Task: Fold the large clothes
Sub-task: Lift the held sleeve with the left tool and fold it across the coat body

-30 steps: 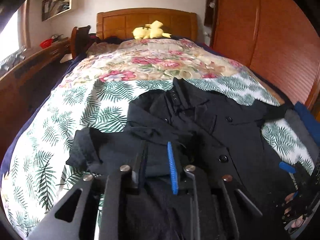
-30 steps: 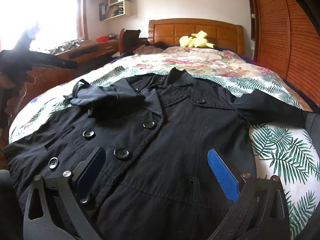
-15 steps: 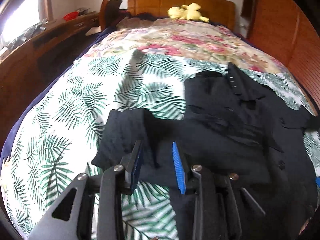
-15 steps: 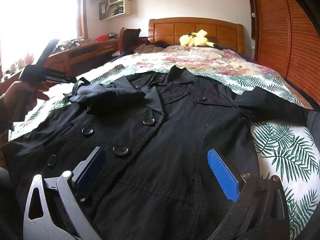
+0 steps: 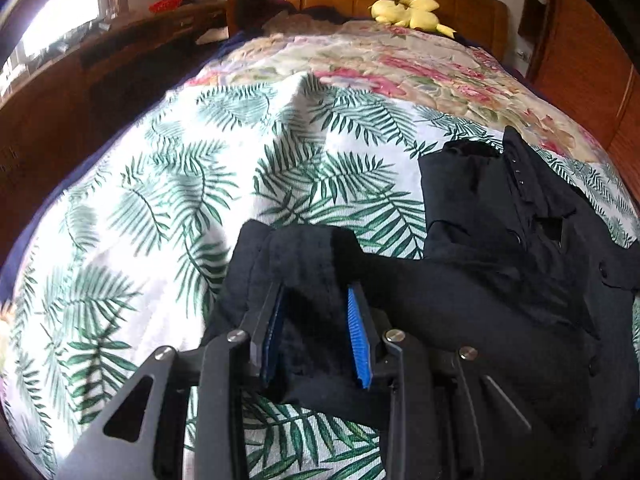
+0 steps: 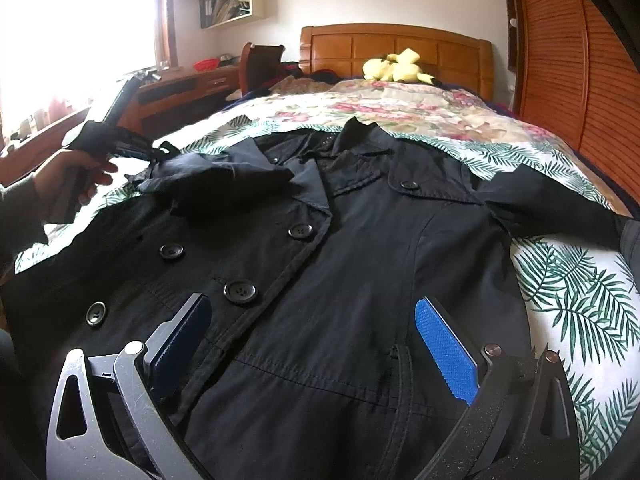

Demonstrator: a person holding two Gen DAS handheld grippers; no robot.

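A black double-breasted coat [image 6: 360, 240] lies face up on the palm-print bedspread [image 5: 160, 200], collar toward the headboard. Its left-hand sleeve [image 5: 304, 256] is bunched between the blue pads of my left gripper [image 5: 316, 320], which is shut on the cuff. In the right wrist view that gripper [image 6: 132, 146] sits at the sleeve's end [image 6: 216, 176], held by a person's hand [image 6: 68, 176]. My right gripper [image 6: 312, 332] hangs wide open over the coat's lower front, gripping nothing. The other sleeve [image 6: 552, 204] stretches out flat to the right.
A yellow plush toy [image 6: 396, 66] rests by the wooden headboard [image 6: 400, 44]. A wooden desk [image 6: 180, 84] and a chair [image 6: 260, 64] run along the bed's left side under a bright window. A slatted wooden wardrobe [image 6: 580, 60] stands along the right.
My left gripper has swung left and downward with the sleeve cuff in it, drawing the sleeve out over the bedspread. The holding hand has come into the right wrist view. The right gripper stayed put.
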